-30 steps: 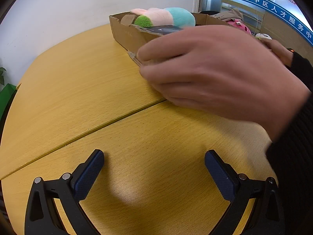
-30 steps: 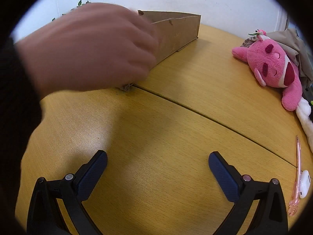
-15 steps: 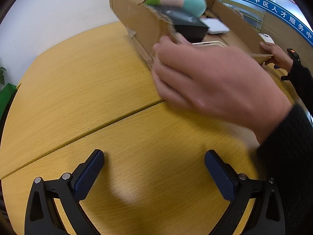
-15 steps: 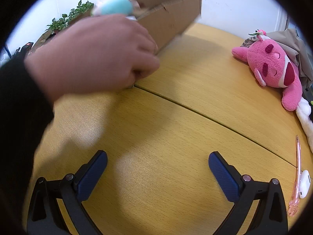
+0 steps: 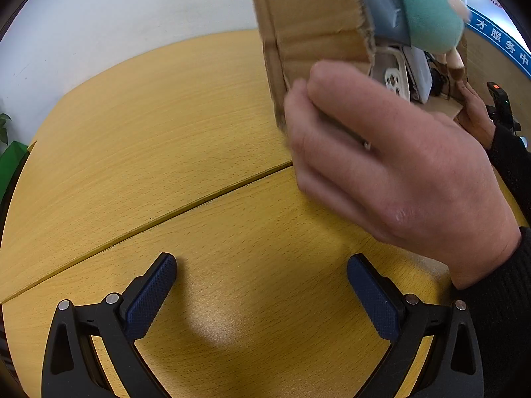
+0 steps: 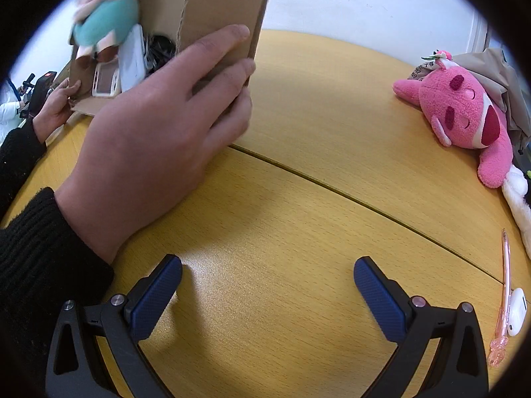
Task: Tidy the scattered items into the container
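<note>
- tilting steeply above the tabletop, the cardboard box is being gripped by two bare hands, one at its near end, another at its far end.
- spilling toward the box's low end, a teal plush, a phone case and a white device are sliding inside.
- the left gripper and right gripper are resting near the box with fingers spread wide, holding nothing.
- lying well apart from the box, a pink plush and a pink pen are sitting on the tabletop.

An office or public service room: a blue wall banner with Chinese characters at far right, white walls, a rounded wooden tabletop, a plant at left.
</note>
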A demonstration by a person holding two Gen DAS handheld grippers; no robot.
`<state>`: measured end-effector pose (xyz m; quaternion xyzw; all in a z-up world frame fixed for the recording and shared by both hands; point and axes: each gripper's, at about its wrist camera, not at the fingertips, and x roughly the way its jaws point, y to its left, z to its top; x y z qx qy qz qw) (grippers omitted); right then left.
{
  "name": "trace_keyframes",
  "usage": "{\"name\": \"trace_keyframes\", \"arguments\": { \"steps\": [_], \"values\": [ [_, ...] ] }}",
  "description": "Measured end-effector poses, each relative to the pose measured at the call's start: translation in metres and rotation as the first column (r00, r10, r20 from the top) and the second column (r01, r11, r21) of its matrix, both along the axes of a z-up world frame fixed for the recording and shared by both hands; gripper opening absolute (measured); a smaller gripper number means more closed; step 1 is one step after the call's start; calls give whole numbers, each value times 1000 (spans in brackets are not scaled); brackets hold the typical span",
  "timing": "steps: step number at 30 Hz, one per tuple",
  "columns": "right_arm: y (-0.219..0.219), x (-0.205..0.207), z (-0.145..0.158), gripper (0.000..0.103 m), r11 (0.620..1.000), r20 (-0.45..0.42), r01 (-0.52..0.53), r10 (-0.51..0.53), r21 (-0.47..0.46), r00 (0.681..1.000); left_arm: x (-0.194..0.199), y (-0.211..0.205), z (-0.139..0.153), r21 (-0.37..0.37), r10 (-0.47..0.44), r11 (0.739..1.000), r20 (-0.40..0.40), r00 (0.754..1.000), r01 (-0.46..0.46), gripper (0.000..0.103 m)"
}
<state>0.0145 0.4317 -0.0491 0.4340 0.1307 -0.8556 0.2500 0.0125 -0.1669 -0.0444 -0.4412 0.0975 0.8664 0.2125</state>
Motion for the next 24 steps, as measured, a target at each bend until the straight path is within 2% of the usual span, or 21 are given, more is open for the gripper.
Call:
{"name": "trace_keyframes", "arguments": {
  "steps": [24],
  "values": [
    [0, 4, 2, 103, 1000, 1, -3, 3, 0, 1000, -4, -10, 8, 0, 2, 1000, 0, 1000, -2, 103]
  ]
}}
